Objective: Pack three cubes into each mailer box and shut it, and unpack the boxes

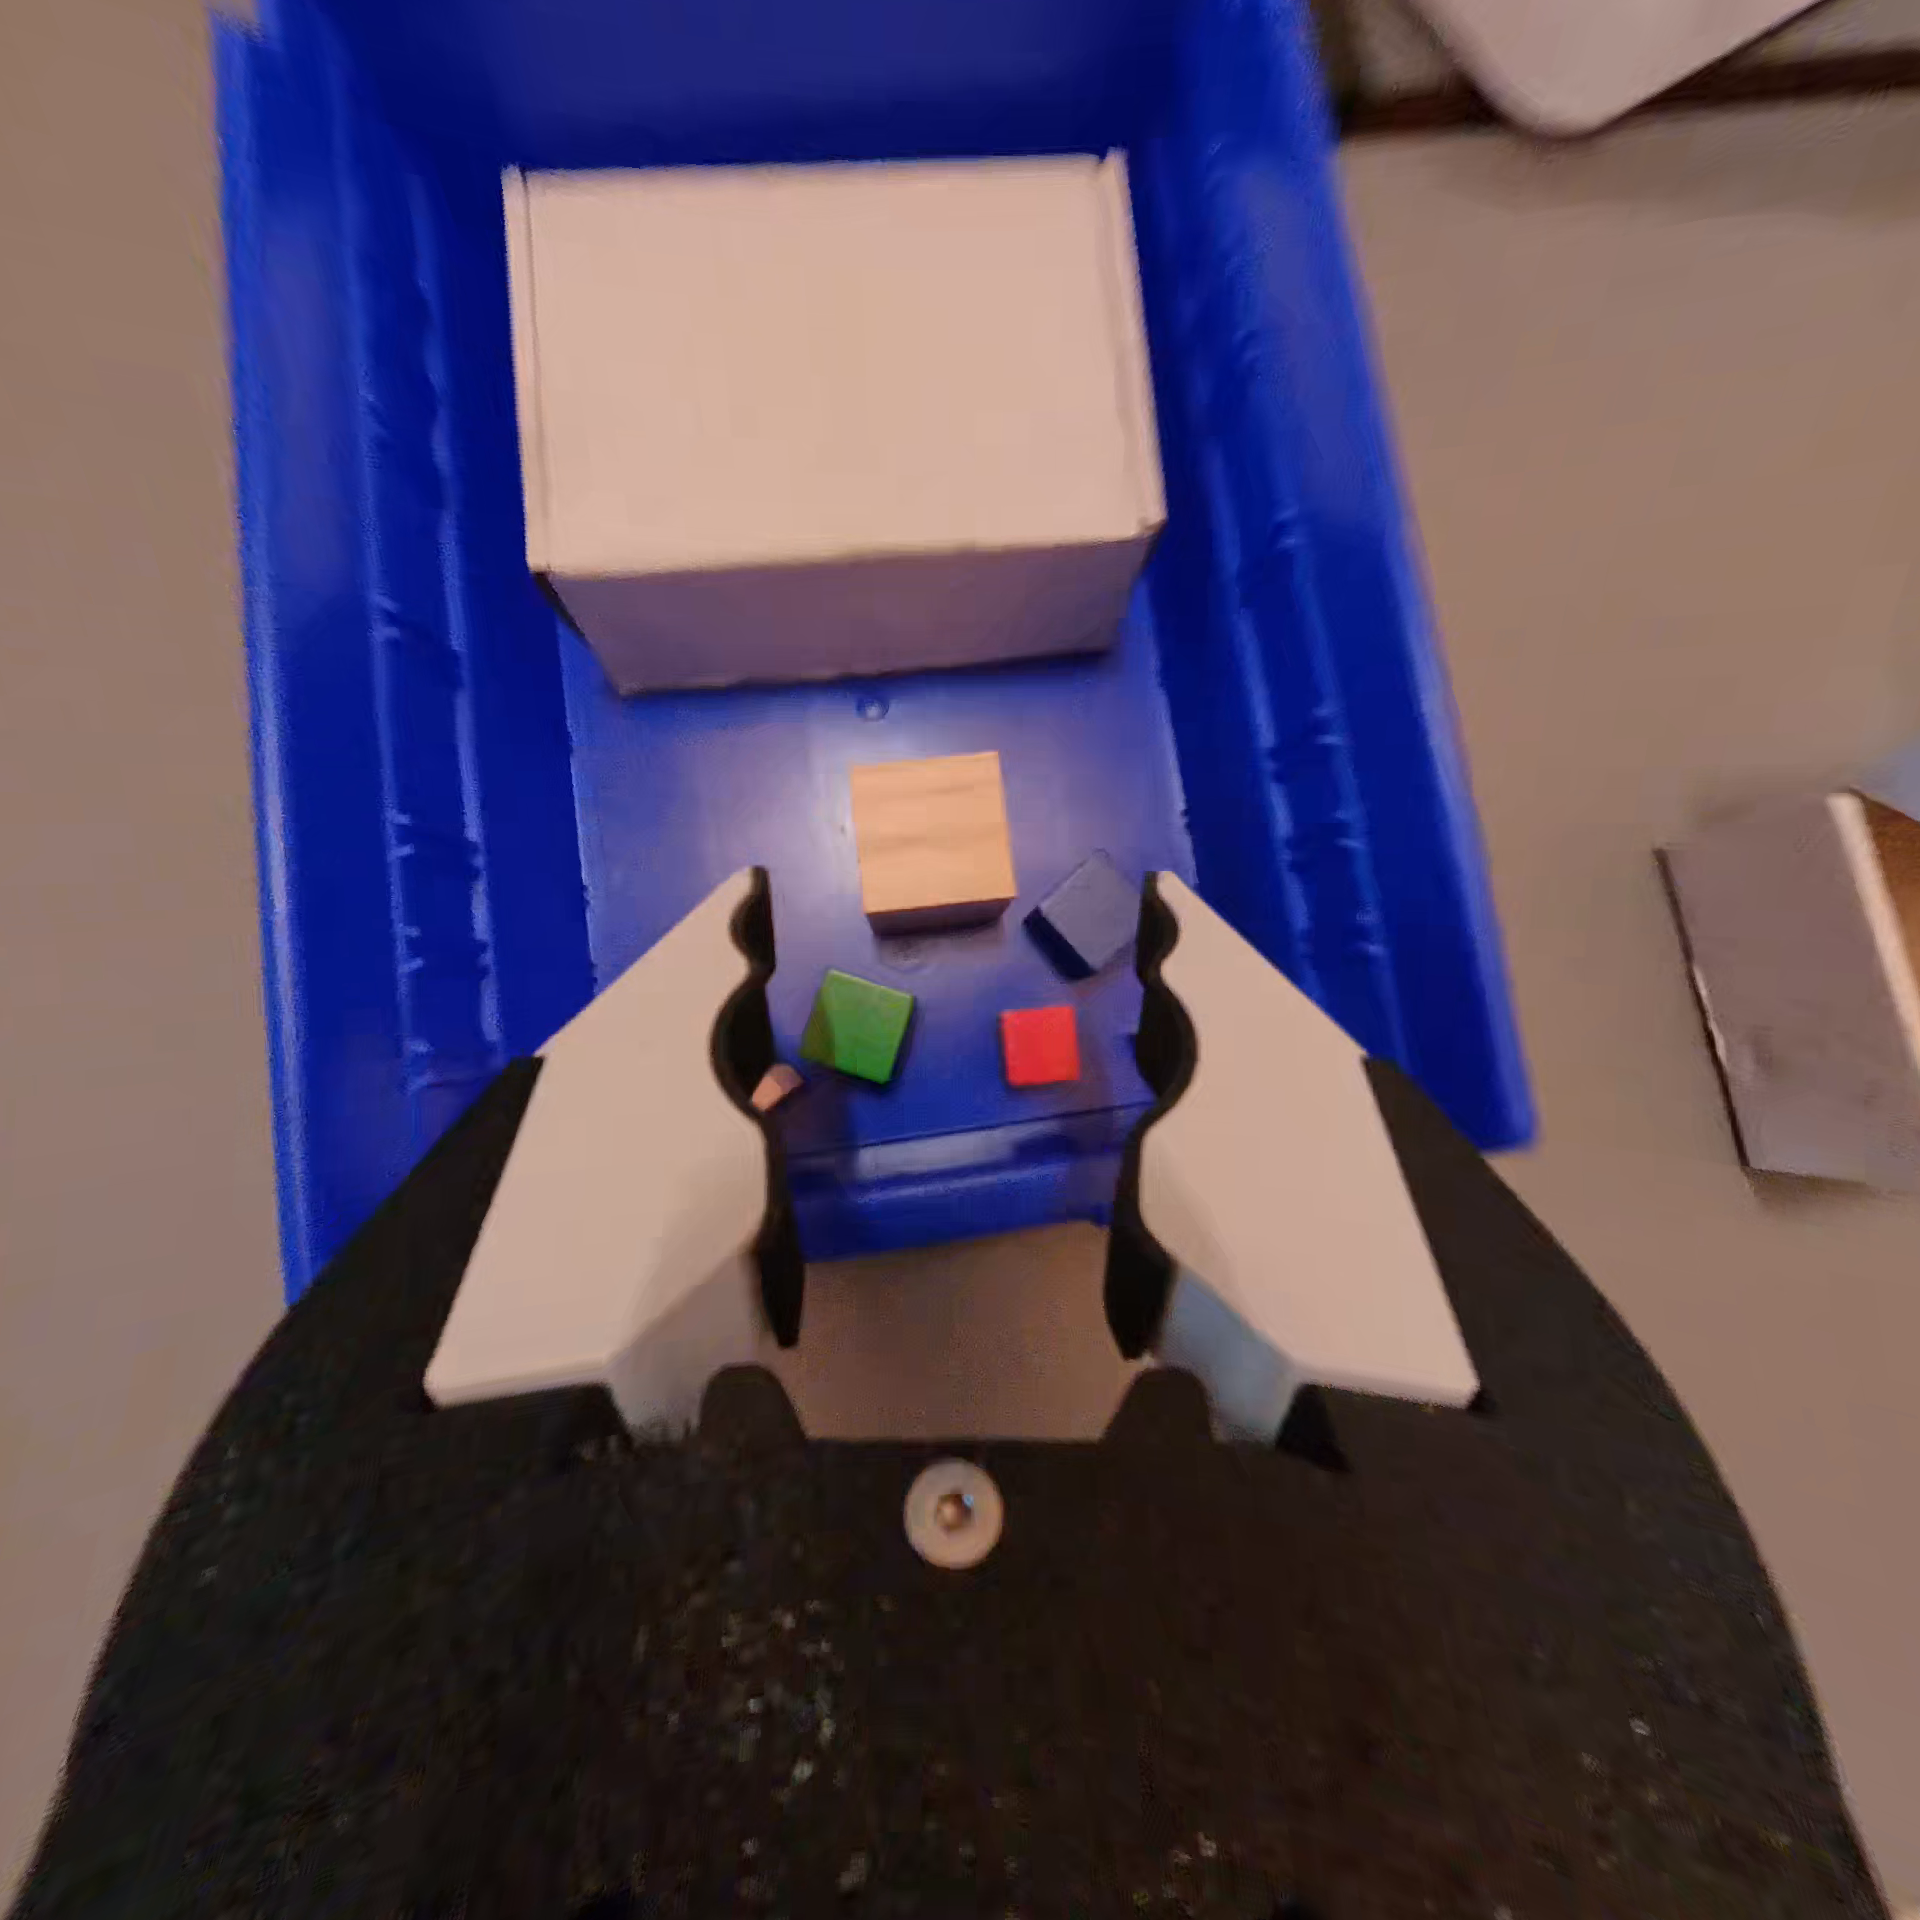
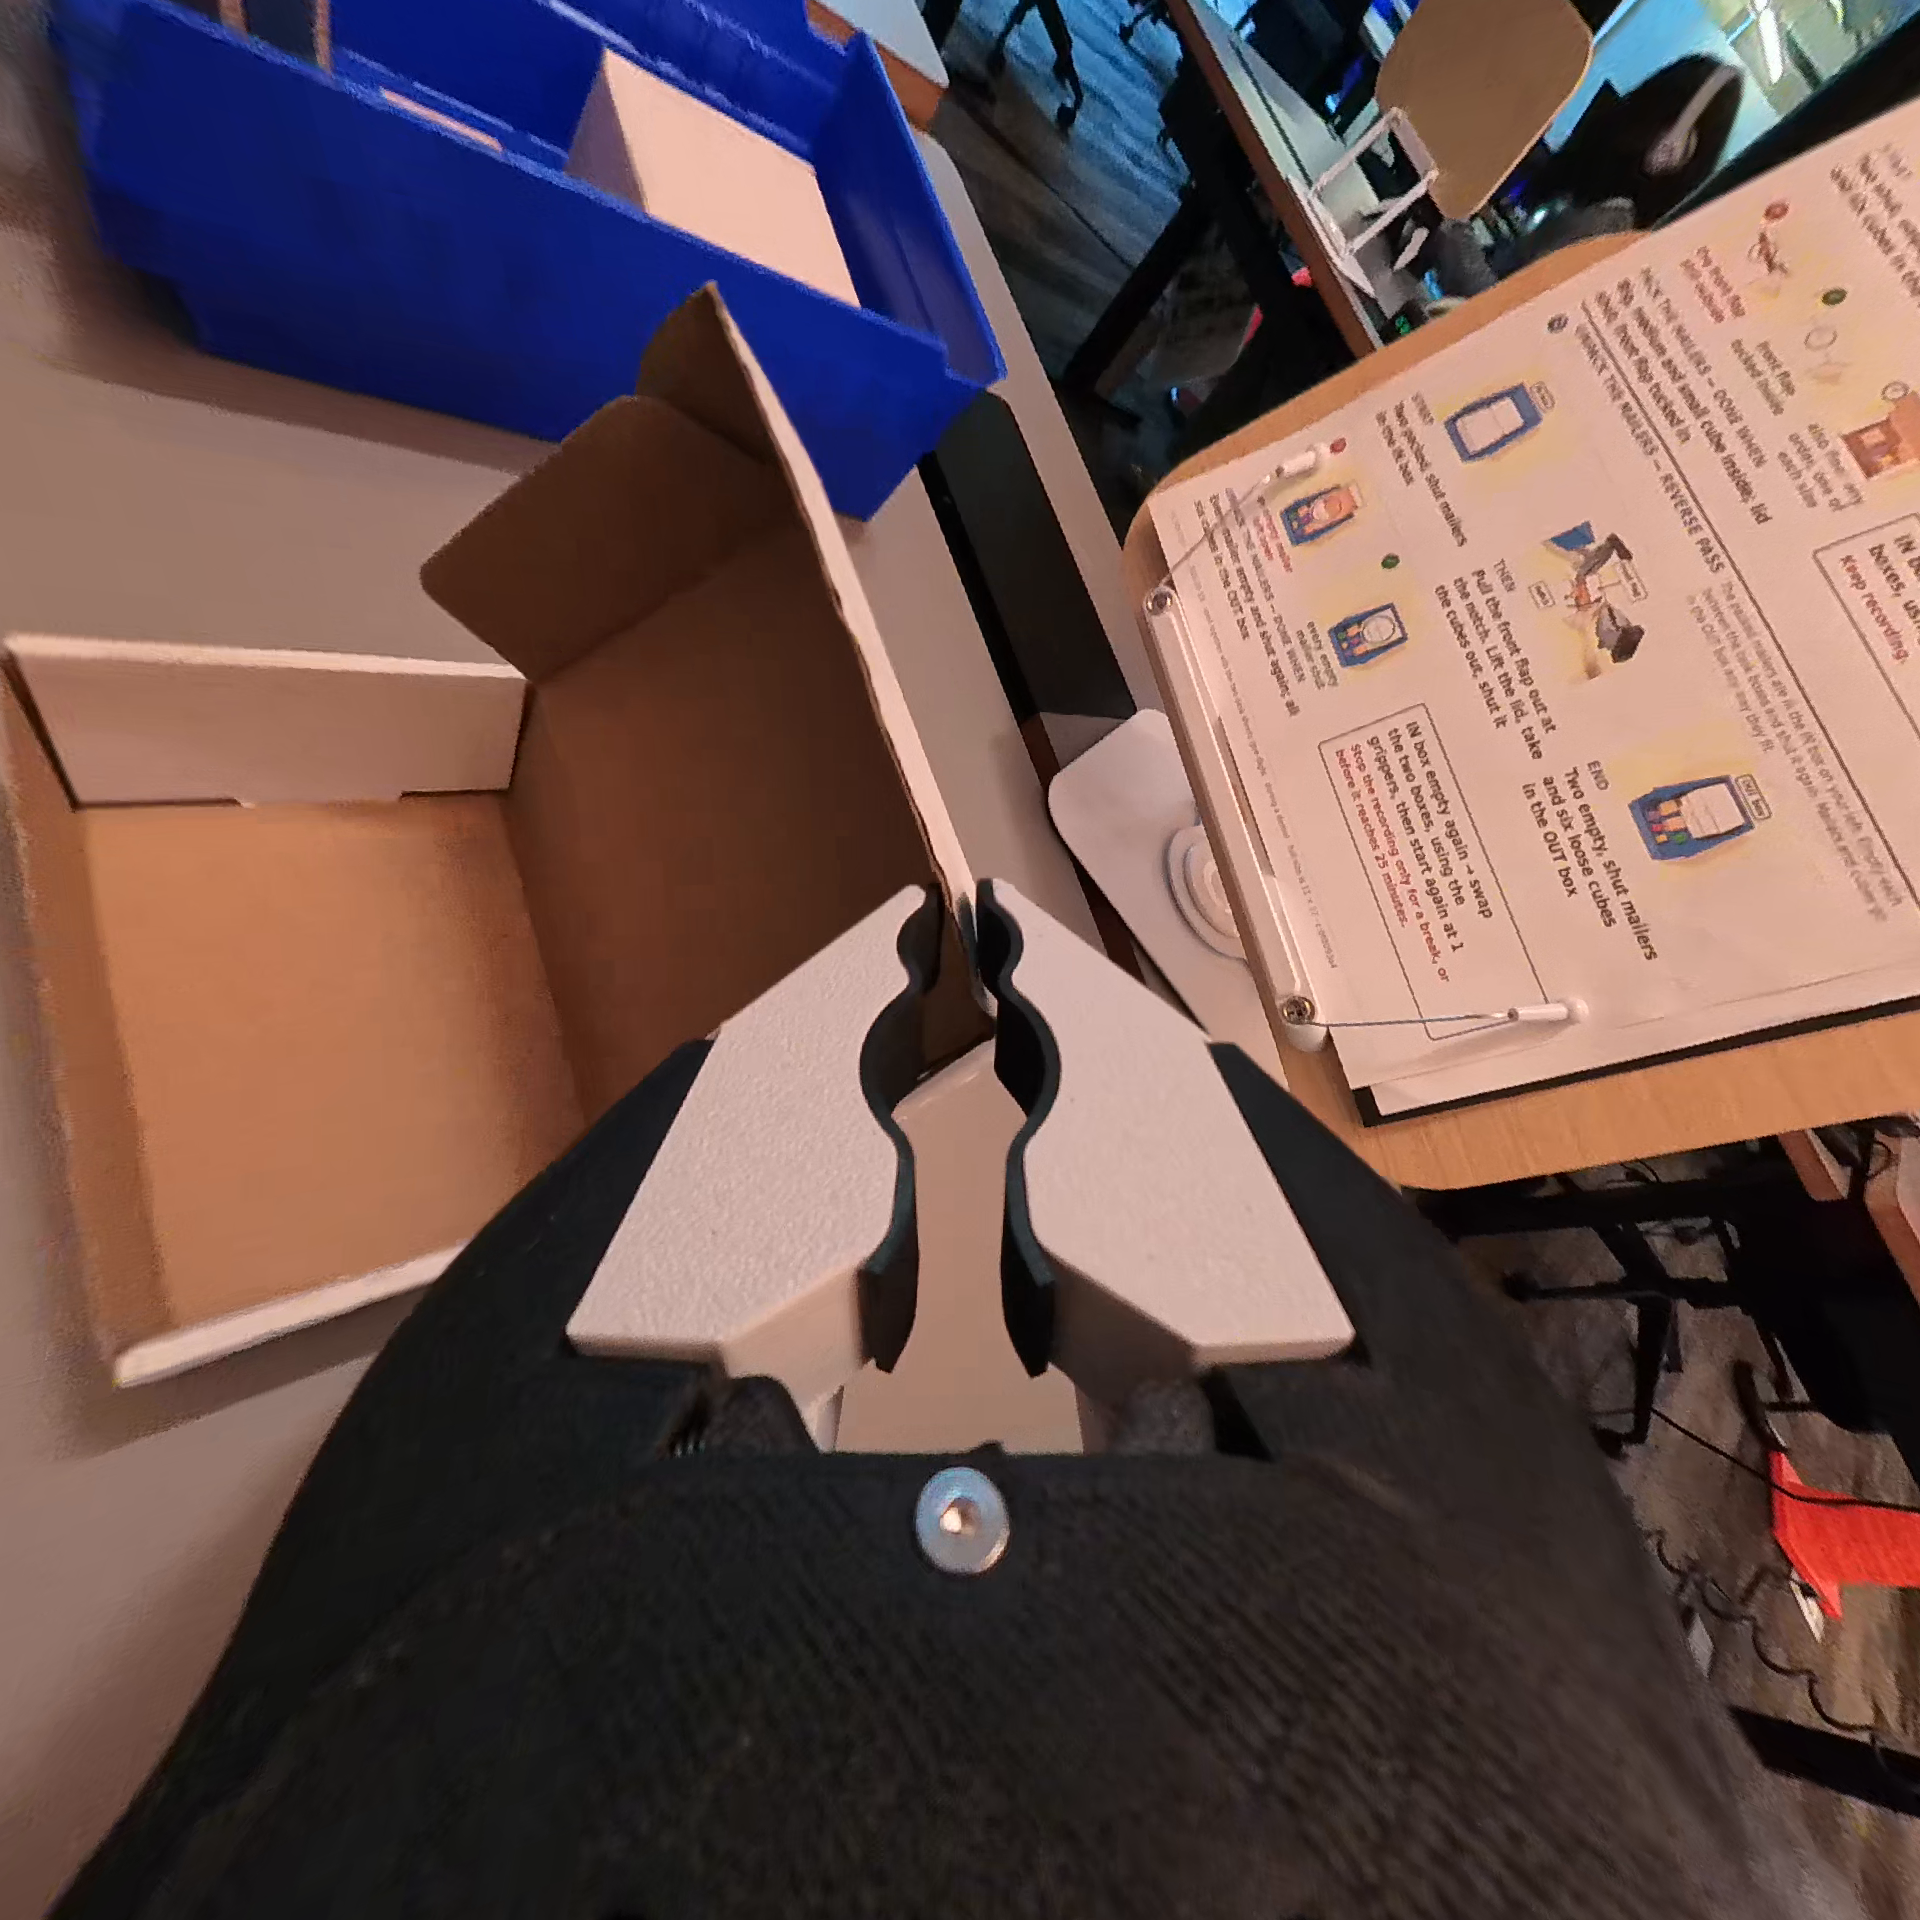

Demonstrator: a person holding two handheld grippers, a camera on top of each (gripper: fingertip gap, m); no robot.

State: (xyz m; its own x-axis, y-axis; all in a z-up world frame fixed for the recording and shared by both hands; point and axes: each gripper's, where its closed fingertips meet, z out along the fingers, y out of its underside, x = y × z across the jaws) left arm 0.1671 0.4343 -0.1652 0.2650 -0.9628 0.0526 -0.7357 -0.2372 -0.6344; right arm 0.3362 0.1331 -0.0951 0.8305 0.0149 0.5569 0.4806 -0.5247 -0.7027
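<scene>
Hovering spread wide over the blue bin, your left gripper grips nothing; below lie a closed mailer box and 4 cubes. Your right gripper pinches the raised lid of the open mailer box, which sits on the table.

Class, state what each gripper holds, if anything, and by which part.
Right gripper pinches the open brown cardboard mailer box by its raised lid's edge. Left gripper is open, holding nothing.

printed instruction sheet on a wooden board, wording withheld
</scene>
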